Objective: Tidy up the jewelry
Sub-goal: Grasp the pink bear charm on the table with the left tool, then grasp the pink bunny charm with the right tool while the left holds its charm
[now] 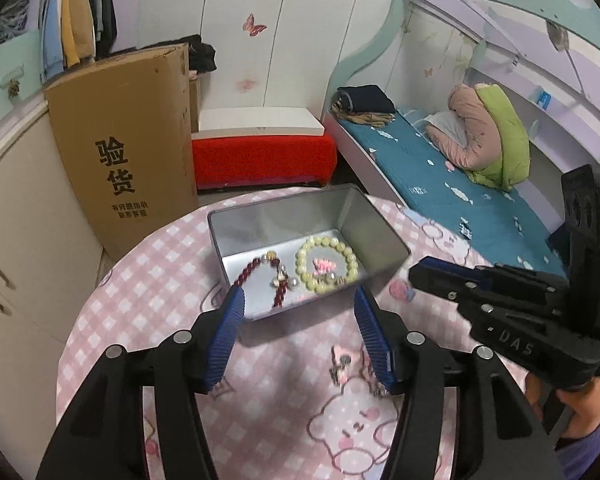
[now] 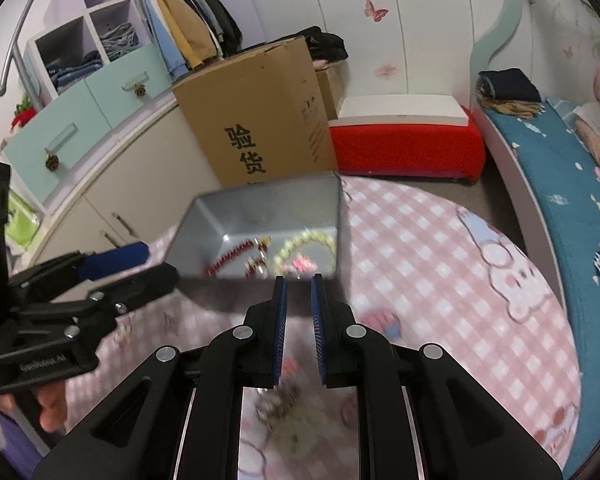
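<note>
An open silver tin (image 1: 380, 236) stands on the round pink checked table (image 1: 148, 276). In it lie a dark red bead bracelet (image 1: 252, 270), a pale yellow bead bracelet (image 1: 327, 245) and a small pink piece (image 1: 324, 266). My left gripper (image 1: 300, 312) is open and empty, its fingers just in front of the tin. A small jewelry piece (image 1: 342, 366) lies on the cloth between them, near the right finger. My right gripper (image 2: 299, 292) is slightly open and empty, at the tin's near edge (image 2: 260, 276). A blurred jewelry piece (image 2: 278, 402) lies below it.
A tall cardboard box (image 1: 128, 140) stands behind the table on the left. A red stool with a white top (image 1: 260, 152) is behind the tin. A bed with a teal sheet (image 1: 460, 184) runs along the right. Cream cabinets (image 1: 20, 220) stand on the left.
</note>
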The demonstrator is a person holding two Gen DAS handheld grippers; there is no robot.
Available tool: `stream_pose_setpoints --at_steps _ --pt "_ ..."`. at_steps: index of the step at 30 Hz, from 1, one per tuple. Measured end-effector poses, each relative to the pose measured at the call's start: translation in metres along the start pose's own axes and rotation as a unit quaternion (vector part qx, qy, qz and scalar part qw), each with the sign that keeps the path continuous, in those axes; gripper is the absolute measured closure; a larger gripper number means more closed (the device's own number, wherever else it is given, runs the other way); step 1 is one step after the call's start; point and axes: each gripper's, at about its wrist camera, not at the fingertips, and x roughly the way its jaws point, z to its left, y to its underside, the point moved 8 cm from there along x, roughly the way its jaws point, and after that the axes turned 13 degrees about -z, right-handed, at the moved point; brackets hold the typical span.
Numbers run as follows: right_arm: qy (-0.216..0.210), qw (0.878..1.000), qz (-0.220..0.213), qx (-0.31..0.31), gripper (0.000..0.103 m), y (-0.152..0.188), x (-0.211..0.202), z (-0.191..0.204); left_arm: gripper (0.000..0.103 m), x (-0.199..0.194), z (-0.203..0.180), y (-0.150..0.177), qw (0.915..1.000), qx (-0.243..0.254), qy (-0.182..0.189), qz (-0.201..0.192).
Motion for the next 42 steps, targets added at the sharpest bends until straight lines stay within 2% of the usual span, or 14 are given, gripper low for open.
stream_pose_setpoints --at_steps 2,4,6,7,11,17,20,27,29,31,35,37,42 --pt "0.010 1.000 0.002 -0.003 0.089 0.011 -0.005 -0.004 0.048 -0.005 -0.004 0.008 0.9999 0.009 -0.005 -0.006" --pt "0.019 1.000 0.007 -0.003 0.084 0.020 -0.007 -0.008 0.048 -0.008 -0.009 0.018 0.9996 0.025 -0.009 -0.008" --pt "0.028 1.000 0.006 0.003 0.061 0.028 -0.009 -0.014 0.048 -0.006 -0.016 0.029 0.9993 0.036 -0.005 -0.003" --pt "0.031 1.000 0.005 0.003 0.060 0.030 -0.009 -0.016 0.048 -0.002 -0.019 0.037 0.9992 0.038 -0.001 0.007" --pt "0.031 0.999 0.013 0.005 0.060 0.042 -0.006 -0.020 0.048 0.017 -0.023 0.059 0.9986 0.038 0.001 0.037" --pt "0.029 0.999 0.018 0.016 0.054 0.051 -0.006 -0.031 0.048 0.035 -0.023 0.074 0.9974 0.038 -0.006 0.061" --pt "0.028 0.999 0.022 0.013 0.054 0.054 -0.003 -0.030 0.048 0.039 -0.024 0.079 0.9971 0.037 -0.003 0.067" --pt "0.024 0.999 0.029 0.009 0.054 0.057 0.004 -0.027 0.050 0.044 -0.028 0.080 0.9955 0.068 -0.015 0.065" --pt "0.024 0.999 0.030 0.008 0.054 0.057 0.005 -0.026 0.058 0.044 -0.030 0.080 0.9946 0.082 -0.021 0.060" --pt "0.024 0.999 0.031 0.007 0.054 0.057 0.004 -0.026 0.070 0.044 -0.034 0.079 0.9943 0.086 -0.015 0.061" --pt "0.027 0.999 0.033 0.007 0.054 0.058 0.005 -0.026 0.078 0.045 -0.035 0.078 0.9941 0.089 -0.012 0.061" --pt "0.029 0.999 0.033 0.006 0.054 0.058 0.005 -0.025 0.090 0.045 -0.036 0.077 0.9939 0.091 -0.013 0.061" --pt "0.032 0.999 0.036 -0.001 0.053 0.057 0.006 -0.019 0.091 0.042 -0.031 0.076 0.9947 0.081 -0.017 0.061"
